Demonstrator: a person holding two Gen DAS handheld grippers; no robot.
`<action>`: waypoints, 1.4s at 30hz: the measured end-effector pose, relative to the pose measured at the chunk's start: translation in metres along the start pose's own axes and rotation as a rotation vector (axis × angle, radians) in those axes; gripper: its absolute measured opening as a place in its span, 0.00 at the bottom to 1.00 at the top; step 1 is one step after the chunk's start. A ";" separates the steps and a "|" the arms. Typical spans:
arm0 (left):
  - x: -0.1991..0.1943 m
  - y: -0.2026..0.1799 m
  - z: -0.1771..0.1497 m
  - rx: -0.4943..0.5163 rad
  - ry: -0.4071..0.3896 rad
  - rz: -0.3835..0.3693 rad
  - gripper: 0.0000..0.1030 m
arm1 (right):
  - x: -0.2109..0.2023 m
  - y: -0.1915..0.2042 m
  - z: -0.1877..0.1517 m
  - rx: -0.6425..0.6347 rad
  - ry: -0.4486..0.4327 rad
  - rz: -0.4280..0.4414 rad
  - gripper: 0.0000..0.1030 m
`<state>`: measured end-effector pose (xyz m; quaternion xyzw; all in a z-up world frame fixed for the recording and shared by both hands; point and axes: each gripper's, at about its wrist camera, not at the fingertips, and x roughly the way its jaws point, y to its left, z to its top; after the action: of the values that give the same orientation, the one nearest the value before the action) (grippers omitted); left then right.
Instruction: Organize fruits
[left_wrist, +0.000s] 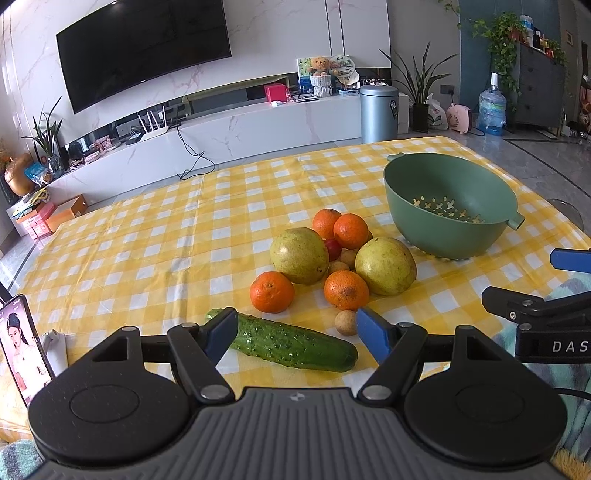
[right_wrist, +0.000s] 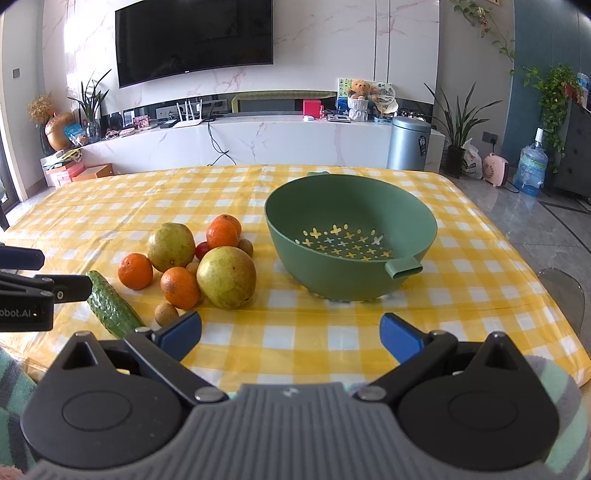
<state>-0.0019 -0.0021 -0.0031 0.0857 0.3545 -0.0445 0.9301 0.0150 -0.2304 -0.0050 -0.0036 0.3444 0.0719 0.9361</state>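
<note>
A heap of fruit lies on the yellow checked tablecloth (left_wrist: 166, 229): two green-yellow pears (left_wrist: 299, 254) (right_wrist: 226, 277), several oranges (left_wrist: 272, 291) (right_wrist: 180, 287), a small red fruit (left_wrist: 333, 248) and small tan longans (left_wrist: 345, 322). A cucumber (left_wrist: 295, 343) (right_wrist: 110, 306) lies nearest me. The green colander bowl (left_wrist: 450, 206) (right_wrist: 351, 236) stands empty to the right of the heap. My left gripper (left_wrist: 297, 336) is open, low over the cucumber, a finger on either side. My right gripper (right_wrist: 290, 334) is open over bare cloth in front of the bowl, holding nothing.
A phone (left_wrist: 22, 350) stands propped at the table's near left edge. Behind the table are a white TV console (right_wrist: 258, 136), a grey bin (right_wrist: 408, 142) and floor plants. The table edge drops off on the right by a clear chair (right_wrist: 565, 295).
</note>
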 end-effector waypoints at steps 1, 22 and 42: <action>0.000 0.000 0.000 0.000 0.000 0.000 0.83 | 0.000 0.000 0.000 0.000 0.001 0.000 0.96; 0.000 0.000 0.000 0.000 0.001 0.000 0.83 | 0.002 0.001 0.000 -0.006 0.008 -0.002 0.96; 0.000 -0.001 -0.001 0.006 0.001 -0.009 0.83 | 0.003 -0.001 -0.001 -0.003 0.015 -0.003 0.96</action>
<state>-0.0024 -0.0032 -0.0039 0.0868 0.3550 -0.0497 0.9295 0.0165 -0.2308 -0.0076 -0.0058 0.3513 0.0710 0.9335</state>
